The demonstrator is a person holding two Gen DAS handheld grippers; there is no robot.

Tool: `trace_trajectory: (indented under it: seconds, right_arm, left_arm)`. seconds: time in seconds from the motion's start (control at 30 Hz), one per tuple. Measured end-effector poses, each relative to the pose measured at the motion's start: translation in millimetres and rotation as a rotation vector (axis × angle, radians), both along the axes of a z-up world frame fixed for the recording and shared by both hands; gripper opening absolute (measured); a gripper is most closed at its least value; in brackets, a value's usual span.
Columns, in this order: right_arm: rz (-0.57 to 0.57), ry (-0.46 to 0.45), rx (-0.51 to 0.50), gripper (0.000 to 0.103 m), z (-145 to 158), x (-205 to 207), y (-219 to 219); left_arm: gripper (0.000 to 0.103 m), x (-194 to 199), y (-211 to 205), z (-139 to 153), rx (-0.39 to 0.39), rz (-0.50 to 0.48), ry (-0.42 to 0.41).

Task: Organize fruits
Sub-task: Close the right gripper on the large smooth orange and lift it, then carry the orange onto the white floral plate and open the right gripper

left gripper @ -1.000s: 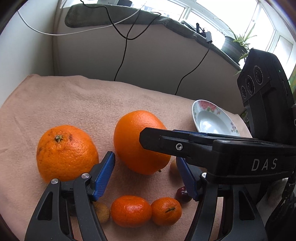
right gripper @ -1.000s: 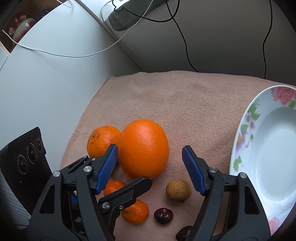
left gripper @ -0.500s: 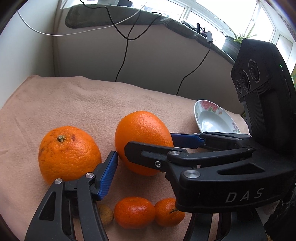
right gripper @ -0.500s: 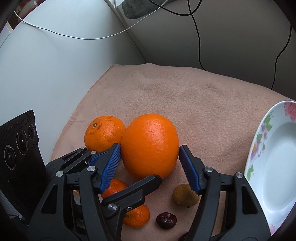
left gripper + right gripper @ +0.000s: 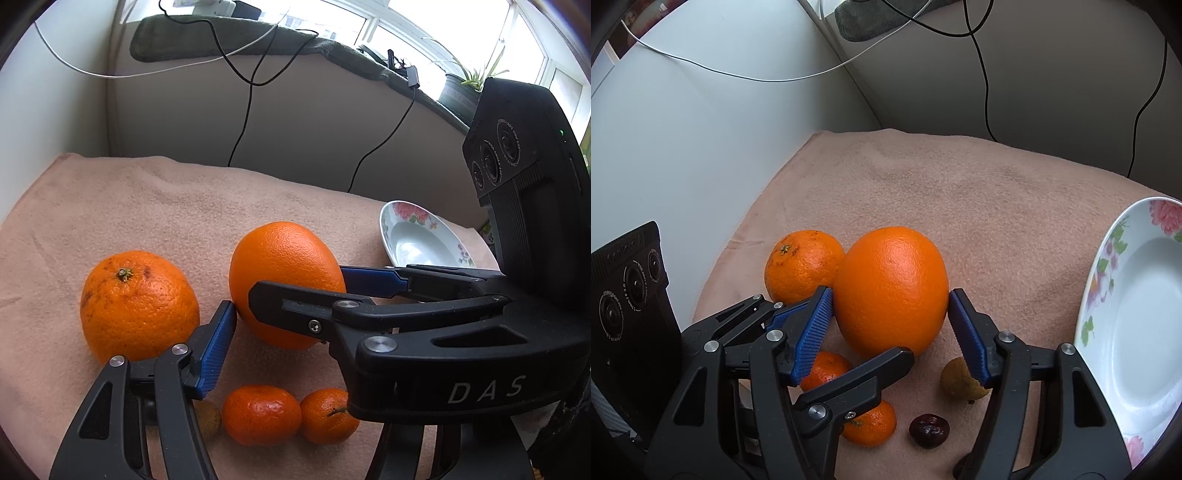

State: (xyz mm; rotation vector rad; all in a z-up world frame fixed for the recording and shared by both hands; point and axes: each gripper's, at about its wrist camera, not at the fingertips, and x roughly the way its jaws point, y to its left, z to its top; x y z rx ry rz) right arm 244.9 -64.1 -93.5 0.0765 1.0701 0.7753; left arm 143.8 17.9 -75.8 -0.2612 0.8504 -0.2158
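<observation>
A large smooth orange (image 5: pixel 892 288) lies on the pink towel (image 5: pixel 960 192). My right gripper (image 5: pixel 890 325) is shut on it, both blue pads touching its sides; it also shows in the left wrist view (image 5: pixel 286 275). A second, rougher orange (image 5: pixel 136 304) lies to its left. My left gripper (image 5: pixel 295 354) is open, its left pad (image 5: pixel 216 349) low beside the large orange; its right finger is hidden behind the right gripper. Two mandarins (image 5: pixel 260 413) (image 5: pixel 327 415) lie in front.
A floral white plate (image 5: pixel 1137 325) stands at the right on the towel. A brown longan (image 5: pixel 960 380) and a dark red fruit (image 5: pixel 929 430) lie near the right gripper. Another longan (image 5: pixel 208 419) lies by the left gripper. Cables hang down the back wall.
My right gripper moved forward around the large orange and closed its pads onto it. The left gripper has barely moved.
</observation>
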Motion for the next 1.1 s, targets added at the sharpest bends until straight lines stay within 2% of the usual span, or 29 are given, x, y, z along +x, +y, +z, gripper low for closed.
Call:
trace_trajectory:
  seconds: [0.5,1.1]
  right_arm:
    - [-0.038,-0.054,0.017,0.067,29,-18,-36]
    - [-0.157,-0.055,0.011,0.067,39,-35,-119]
  left_arm:
    - [0.061,-9,-31,24,0.018,-0.043,-0.057]
    - [0.061,-8,-99,29,0.010,-0.168,-0.066]
